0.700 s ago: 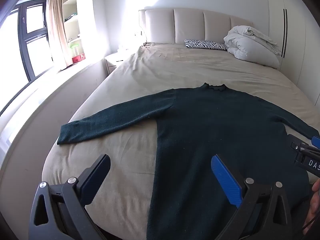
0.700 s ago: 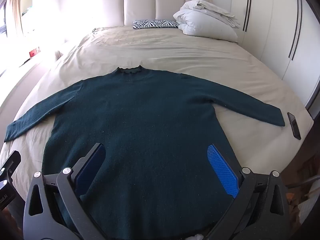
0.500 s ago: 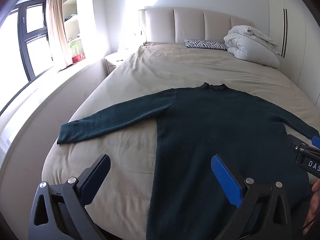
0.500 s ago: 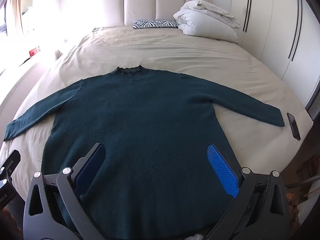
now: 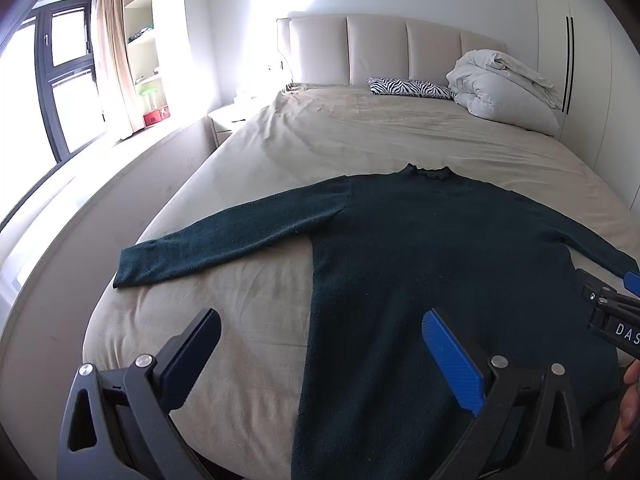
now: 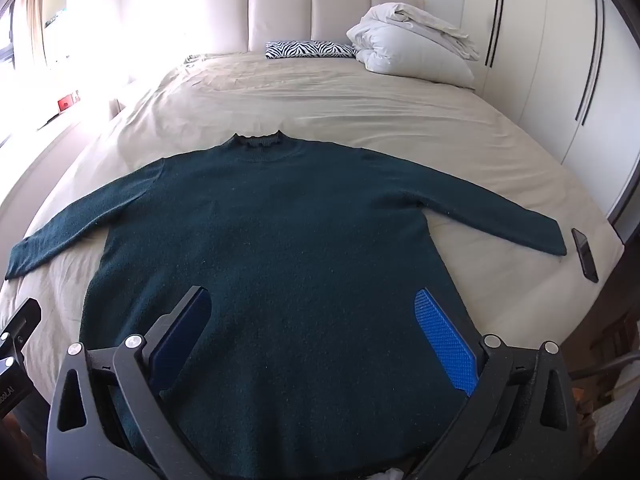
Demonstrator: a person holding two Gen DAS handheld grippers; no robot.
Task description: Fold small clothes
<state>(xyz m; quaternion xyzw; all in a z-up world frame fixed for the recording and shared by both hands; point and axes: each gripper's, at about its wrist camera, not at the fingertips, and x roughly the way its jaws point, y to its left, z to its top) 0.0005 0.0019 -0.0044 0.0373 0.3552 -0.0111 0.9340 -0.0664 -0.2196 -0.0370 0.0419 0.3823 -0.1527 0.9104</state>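
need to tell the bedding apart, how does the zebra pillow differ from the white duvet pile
The zebra pillow is striped black and white; the white duvet pile is plain. The pillow lies low and flat; the duvet is bunched into a taller, bulkier heap. The pillow sits nearer the middle; the duvet is toward the wardrobe side. Both lie by the headboard.

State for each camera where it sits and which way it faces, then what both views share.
Left wrist: sits behind the open left gripper, angled down across the bed's left half at the sweater; a fingertip shows at the right edge.
Right wrist: sits behind the open right gripper, angled down over the sweater's body; no hand visible.
Shared: sweater, bed, zebra pillow, folded duvet, and each other's gripper at the frame edge.
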